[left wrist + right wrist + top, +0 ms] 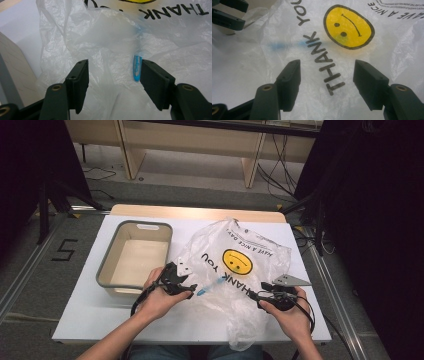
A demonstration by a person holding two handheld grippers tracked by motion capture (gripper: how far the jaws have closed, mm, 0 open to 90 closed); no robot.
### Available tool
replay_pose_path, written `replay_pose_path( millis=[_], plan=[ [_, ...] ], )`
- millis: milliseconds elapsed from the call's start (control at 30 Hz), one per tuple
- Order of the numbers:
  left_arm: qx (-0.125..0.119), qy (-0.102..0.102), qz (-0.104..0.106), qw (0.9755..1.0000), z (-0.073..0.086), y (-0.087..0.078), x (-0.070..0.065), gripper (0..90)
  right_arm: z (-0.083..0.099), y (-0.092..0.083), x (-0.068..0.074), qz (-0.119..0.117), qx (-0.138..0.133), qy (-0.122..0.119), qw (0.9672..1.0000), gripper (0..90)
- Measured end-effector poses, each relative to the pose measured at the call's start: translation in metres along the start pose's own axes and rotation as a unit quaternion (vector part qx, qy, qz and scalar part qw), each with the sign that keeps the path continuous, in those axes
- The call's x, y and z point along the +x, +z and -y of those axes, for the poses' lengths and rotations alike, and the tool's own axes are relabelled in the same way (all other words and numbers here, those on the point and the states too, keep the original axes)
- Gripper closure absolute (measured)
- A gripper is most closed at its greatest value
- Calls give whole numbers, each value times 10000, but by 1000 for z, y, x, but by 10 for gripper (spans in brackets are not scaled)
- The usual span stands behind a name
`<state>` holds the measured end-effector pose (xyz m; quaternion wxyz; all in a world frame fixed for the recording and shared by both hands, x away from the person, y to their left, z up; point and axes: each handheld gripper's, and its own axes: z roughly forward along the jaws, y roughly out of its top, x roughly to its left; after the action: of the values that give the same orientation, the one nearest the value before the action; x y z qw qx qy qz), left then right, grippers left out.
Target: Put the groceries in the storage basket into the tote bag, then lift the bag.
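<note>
With both the left gripper (113, 82) and right gripper (327, 85) standing spread and pinching nothing, the blue toothbrush (209, 287) is poking from the plastic bag (245, 265) at the frame's centre, and the slack film is threatening to bunch between closing jaws.

Bag and bin lying side by side on table.
Bag (240, 265) is lying on the table (90, 315), right of the bin (107, 265) and just beside it. A pen (209, 286) is sticking out at the bag's near left edge. Left gripper (192, 292) is sitting at that edge beside the pen, right gripper (255, 296) is sitting on the bag's near right part, well apart.
</note>
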<state>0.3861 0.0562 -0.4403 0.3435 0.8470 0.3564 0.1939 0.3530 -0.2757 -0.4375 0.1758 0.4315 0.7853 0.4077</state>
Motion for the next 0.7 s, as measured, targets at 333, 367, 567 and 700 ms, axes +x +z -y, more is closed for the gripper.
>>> replay_pose_path(
  millis=[333, 367, 567, 700],
  plan=[
    [61, 37, 48, 10000, 1, 4, -3, 401, 3, -5, -7, 417, 264, 280, 9984, 407],
    [68, 5, 55, 10000, 2, 5, -3, 401, 3, -5, -10, 513, 317, 335, 9976, 407],
    [220, 61, 38, 9997, 2, 8, -5, 403, 10, -6, -23, 838, 550, 738, 9922, 405],
    [256, 73, 12, 9996, 1, 9, -7, 407, 10, -12, -28, 936, 298, 916, 9909, 409]
  ],
)
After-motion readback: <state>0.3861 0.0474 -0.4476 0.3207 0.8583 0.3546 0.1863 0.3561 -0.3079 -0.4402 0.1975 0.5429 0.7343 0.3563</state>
